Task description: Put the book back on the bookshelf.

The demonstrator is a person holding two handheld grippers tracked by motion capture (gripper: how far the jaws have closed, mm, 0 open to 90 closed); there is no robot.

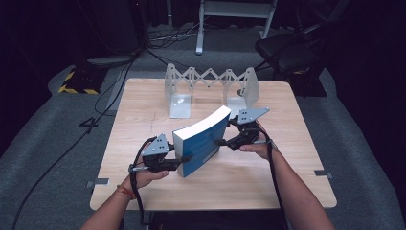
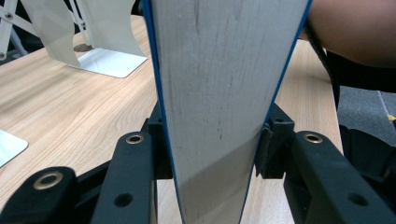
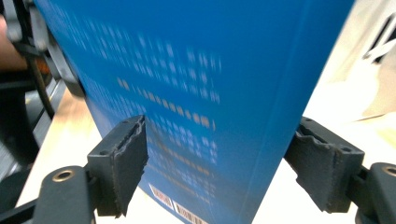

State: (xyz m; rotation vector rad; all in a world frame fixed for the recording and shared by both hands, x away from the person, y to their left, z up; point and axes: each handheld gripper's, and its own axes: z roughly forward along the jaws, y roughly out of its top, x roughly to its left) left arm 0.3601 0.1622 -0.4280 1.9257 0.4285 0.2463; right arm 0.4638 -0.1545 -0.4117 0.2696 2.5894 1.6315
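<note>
So there's one thick blue book (image 1: pixel 203 141) standing on edge in the middle of the wooden table (image 1: pixel 143 105), and that's the thing being worked on. Starting at the left: the left gripper (image 1: pixel 184 159) is clamped across the near end of it, jaws pressing on both covers with the page block (image 2: pixel 219 93) between them. On the right, the right gripper (image 1: pixel 219 142) has its jaws spread wide, pads off the back cover (image 3: pixel 196 70), so it isn't gripping anything. At the far side sits one expandable metal book rack (image 1: pixel 210 88), well apart from the book and with nothing in it. My guess is the book is lifted upright but not yet carried into the rack, so maybe halfway. Count: one book, one rack, two grippers
</note>
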